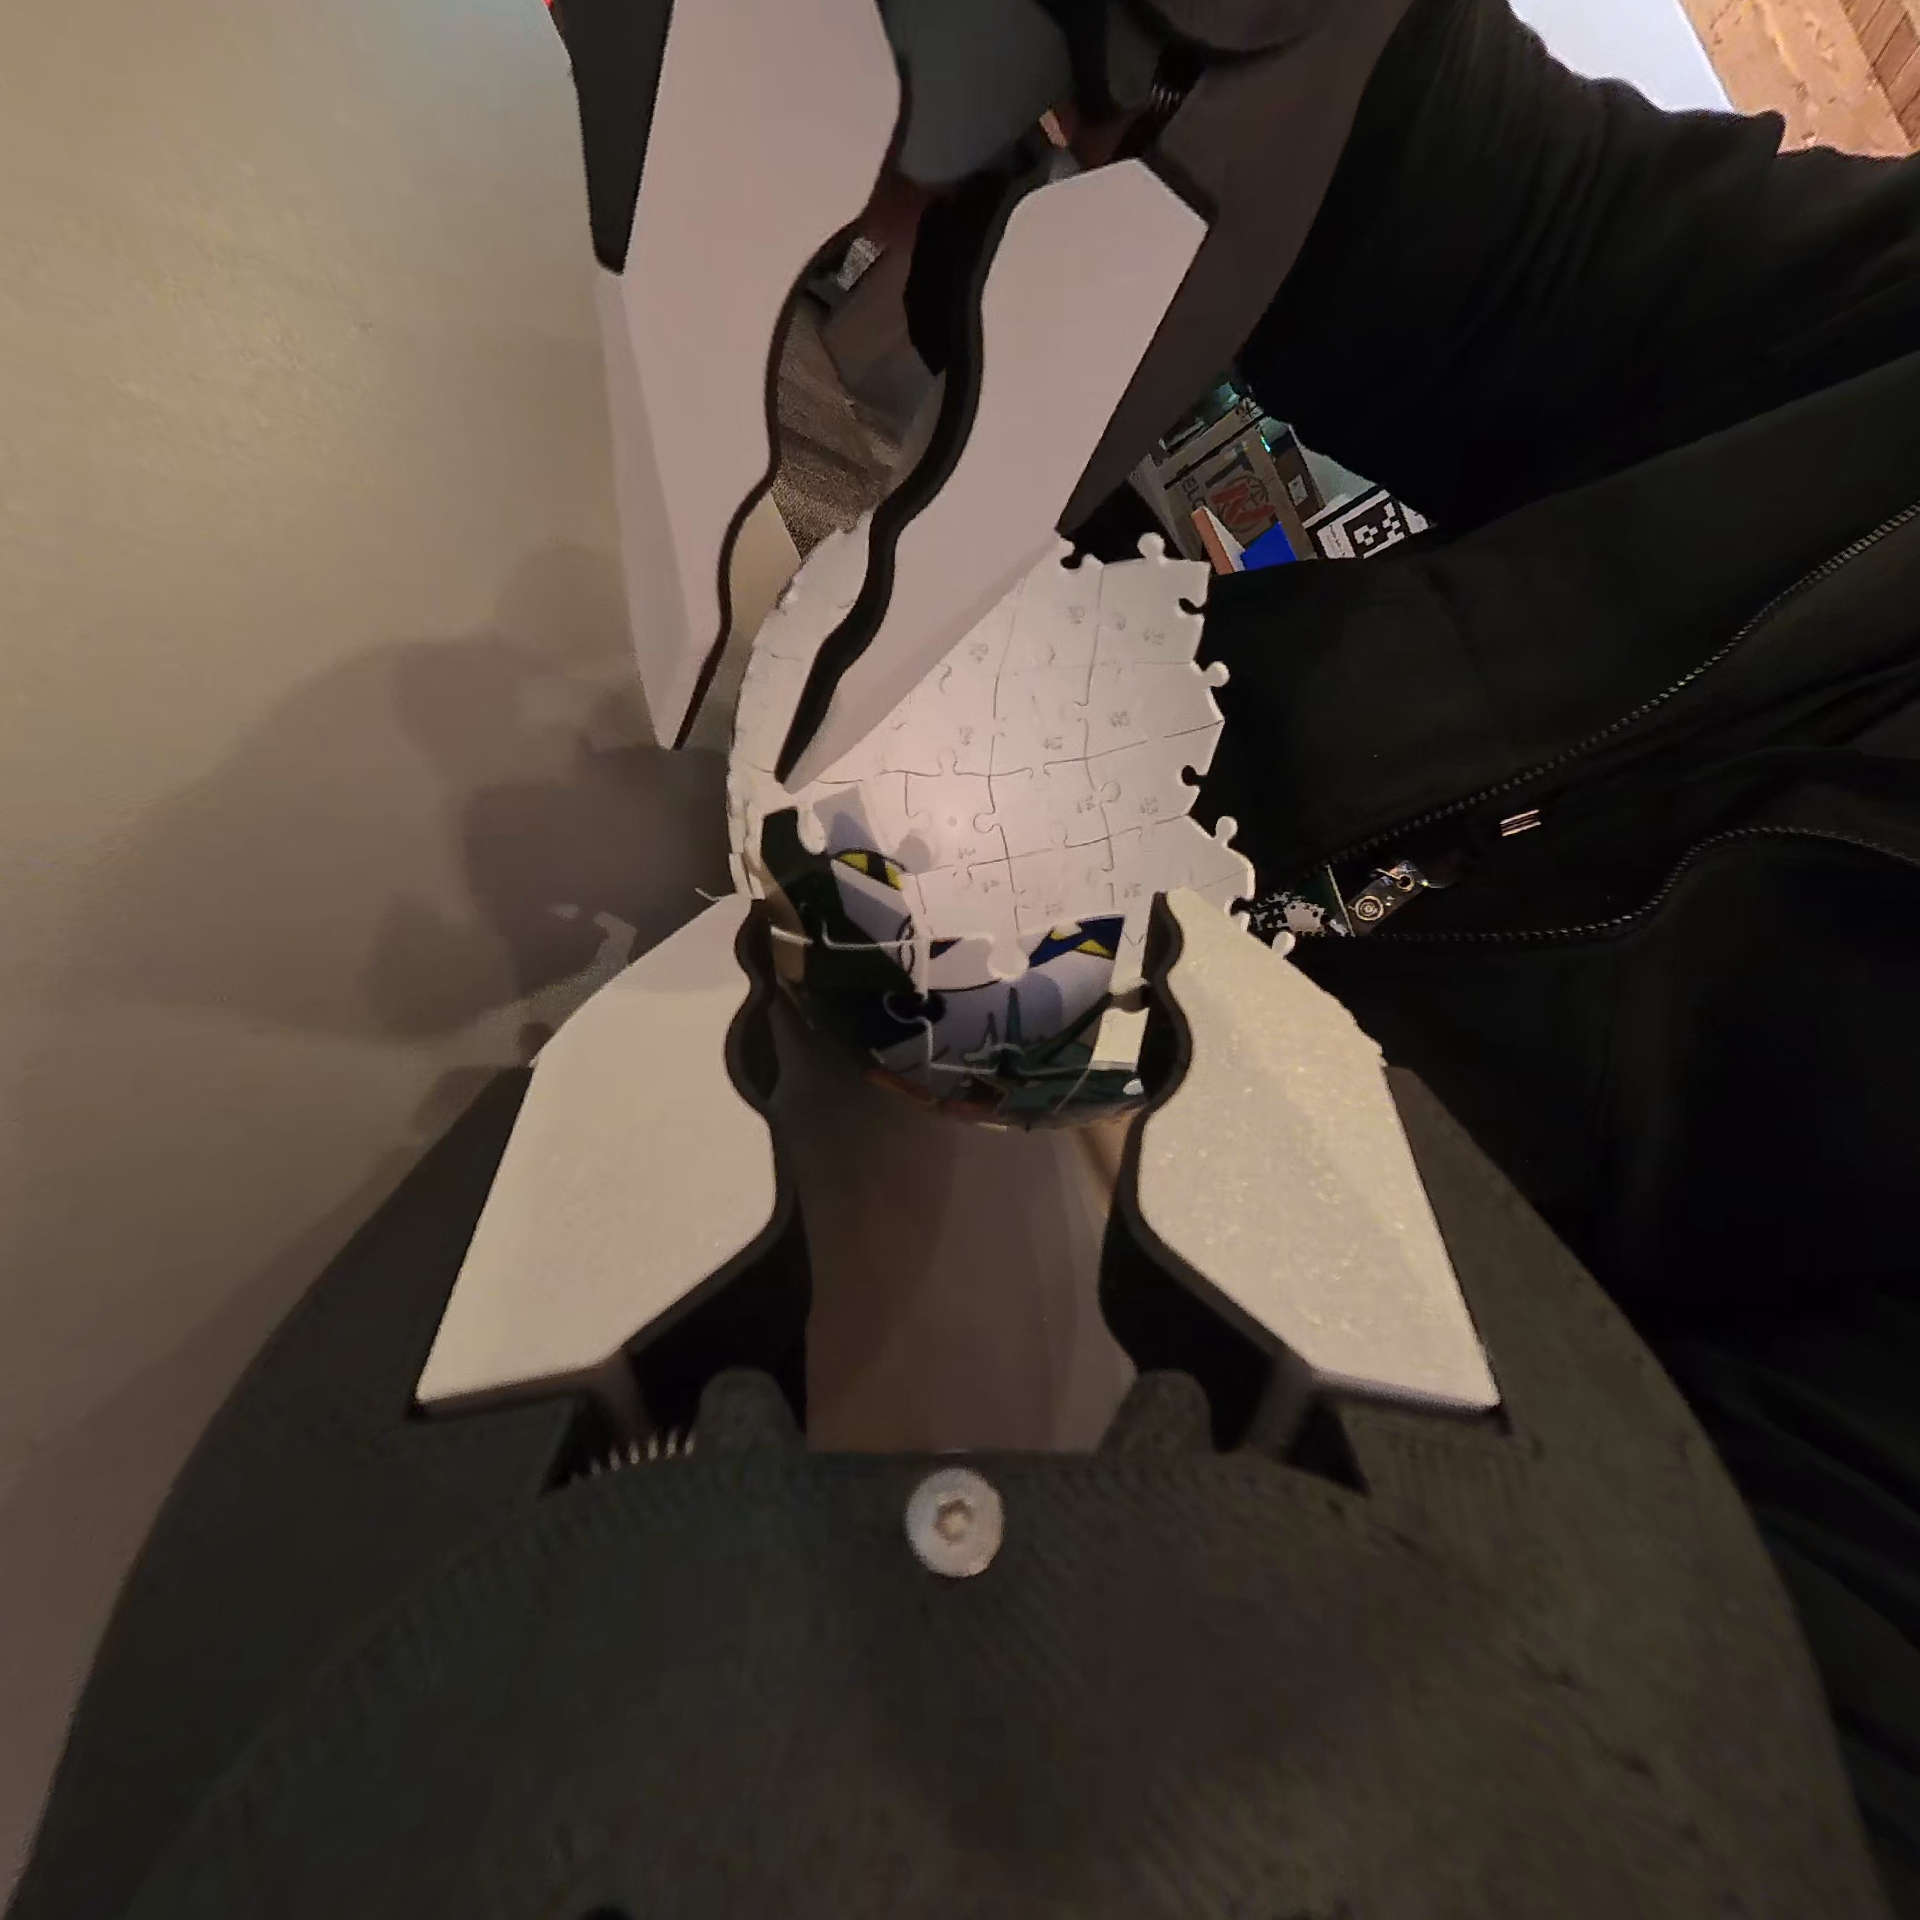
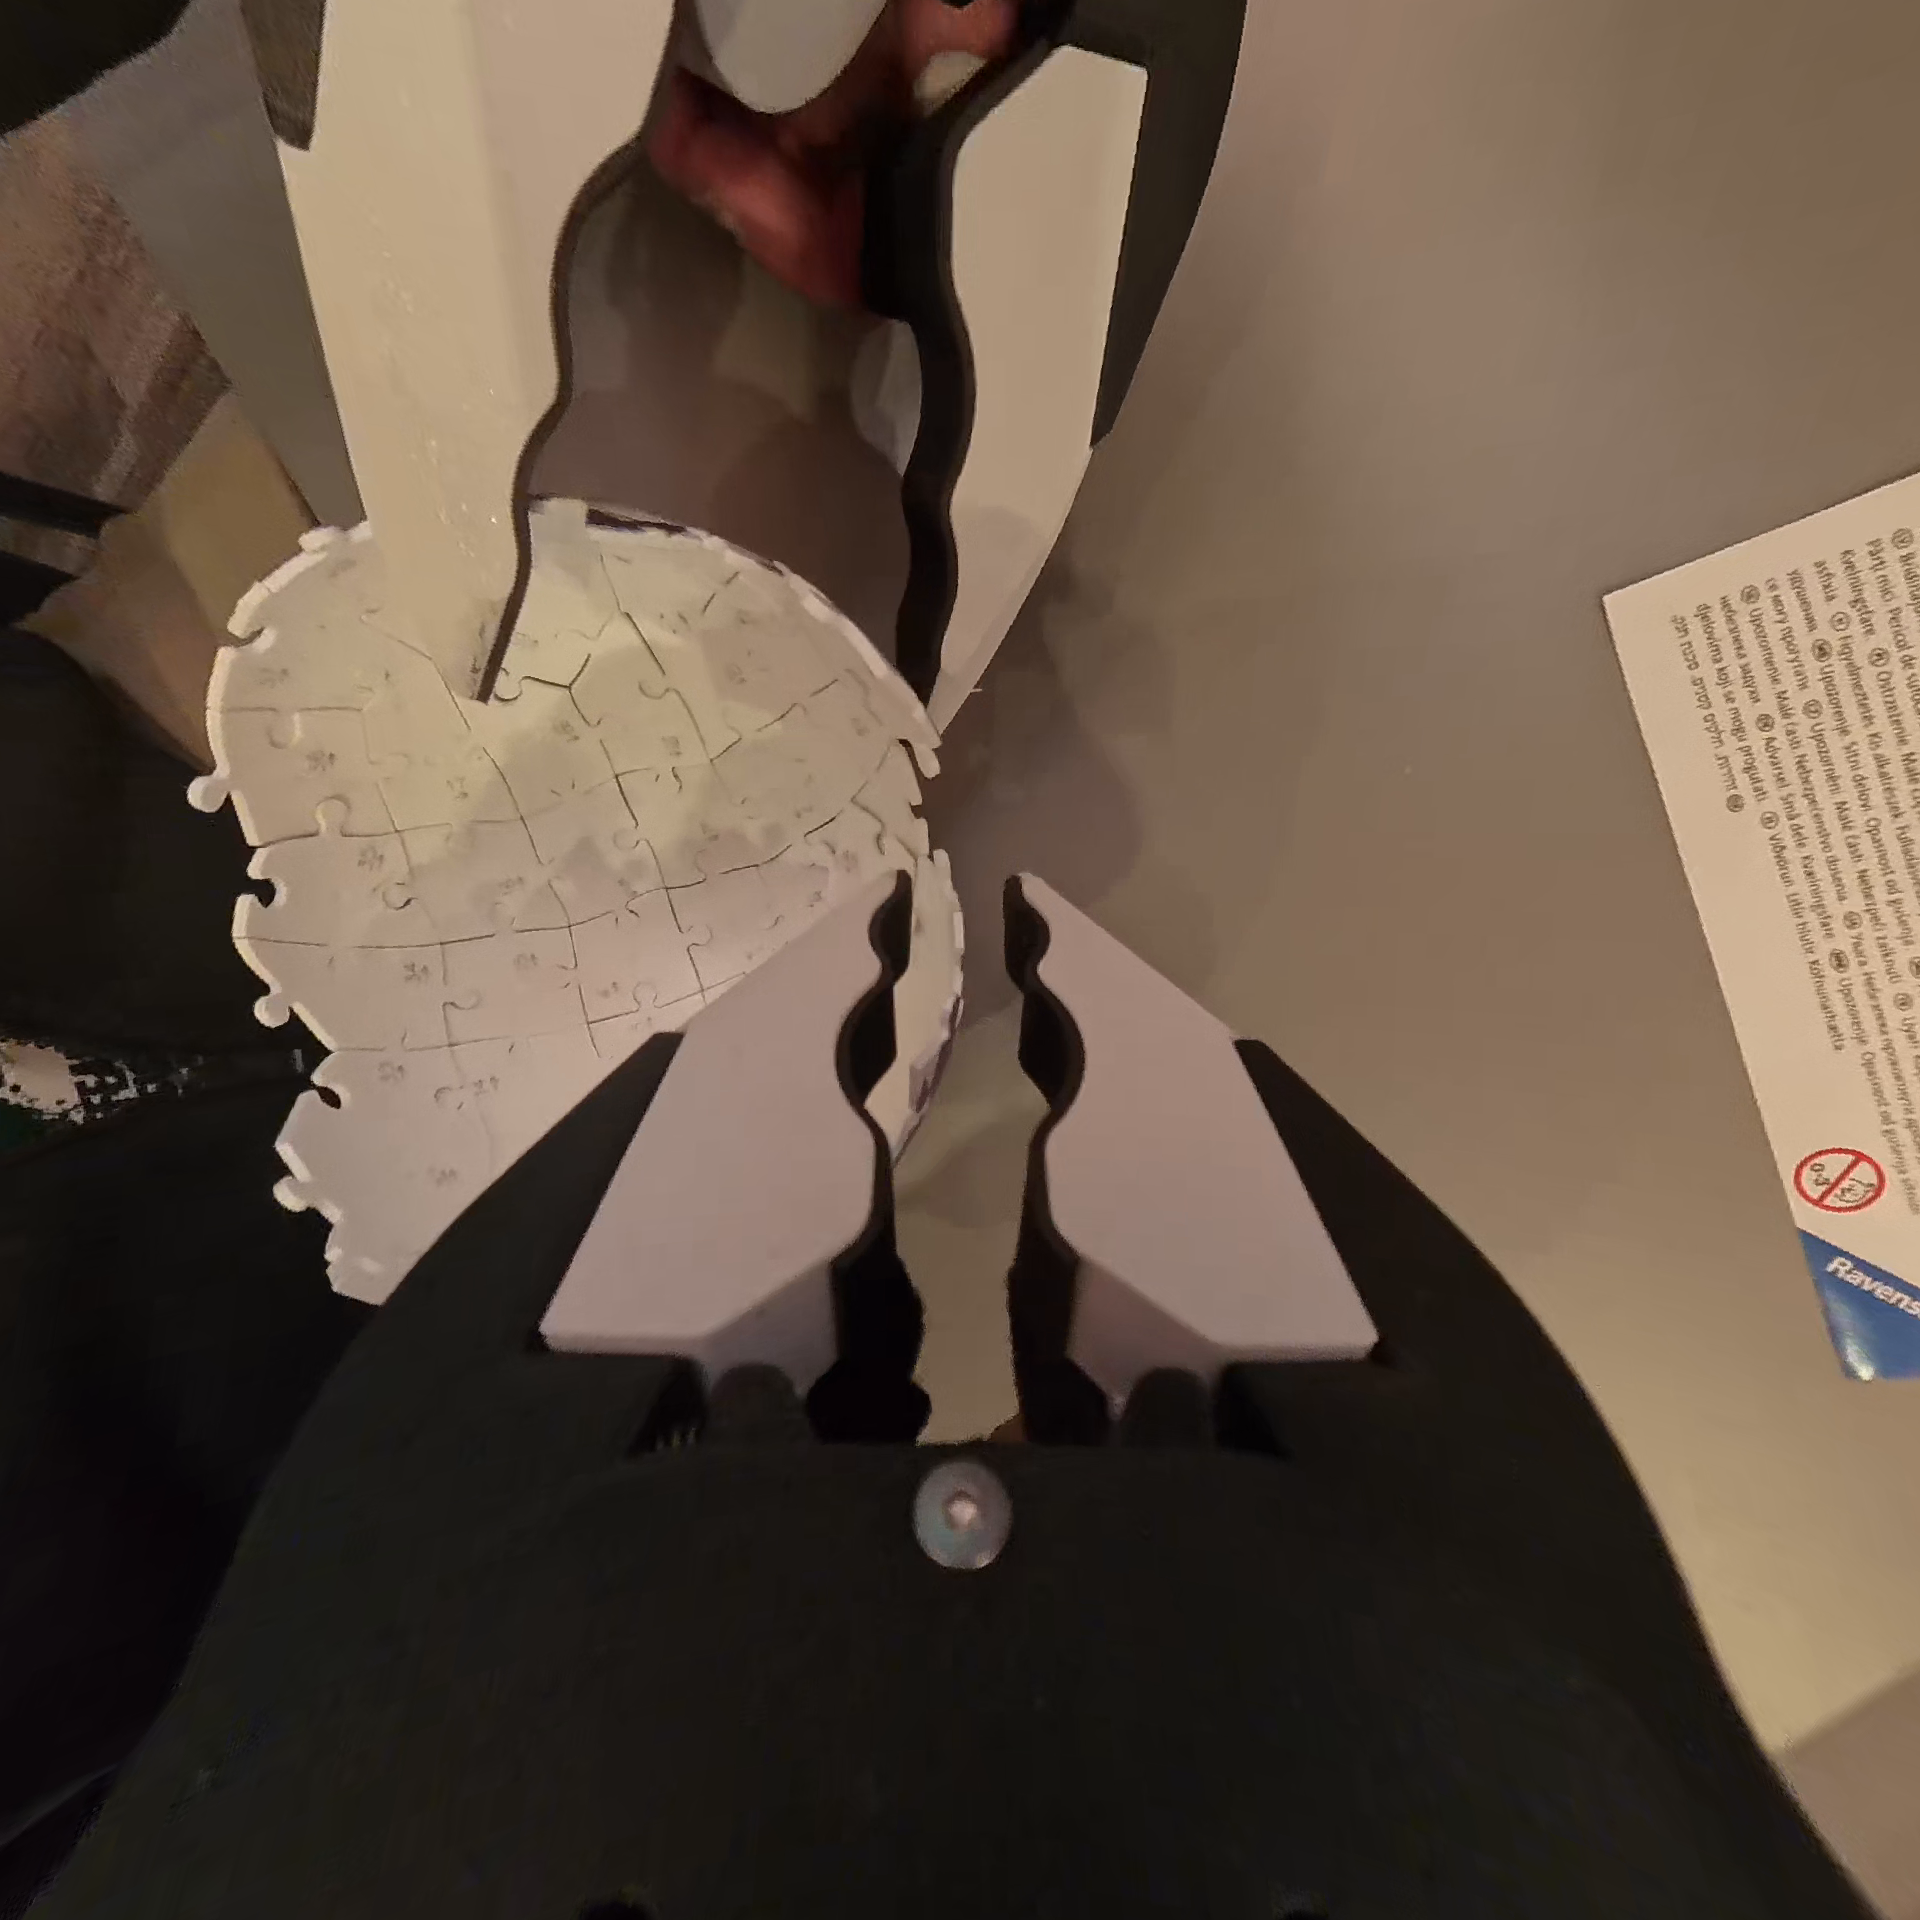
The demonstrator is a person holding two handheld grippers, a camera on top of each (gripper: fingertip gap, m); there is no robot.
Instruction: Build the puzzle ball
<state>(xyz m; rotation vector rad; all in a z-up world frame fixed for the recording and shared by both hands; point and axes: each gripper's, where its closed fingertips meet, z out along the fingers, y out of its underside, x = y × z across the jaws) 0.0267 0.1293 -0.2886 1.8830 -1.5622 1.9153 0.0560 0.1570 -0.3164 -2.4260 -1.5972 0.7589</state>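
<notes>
Gripping the half-built puzzle ball (image 1: 1039,790), a curved shell of interlocking white plastic pieces whose hollow inside faces the cameras, both grippers hold it up above the pale beige counter (image 1: 260,520). In the left wrist view, the left gripper (image 1: 951,940), black-bodied with white angular fingers edged in wavy black pads, has its jaws spread wide around the near lower edge of the shell, where the printed outer face shows dark green, blue and yellow; whether both pads press on it I cannot tell. From the far side, the right gripper (image 1: 732,764) reaches in with its jaws nearly together, pinching the shell's upper left rim. The right wrist view confirms this: the right gripper (image 2: 956,883) is clenched on the thin rim at the shell's right edge, one finger inside the bowl and one outside. Across from it, the left gripper (image 2: 707,686) straddles the far part of the shell. A person's black zipped jacket (image 1: 1558,727) fills the right of the left view. On the counter to the right lies a white printed leaflet (image 2: 1766,883) with a blue corner.
</notes>
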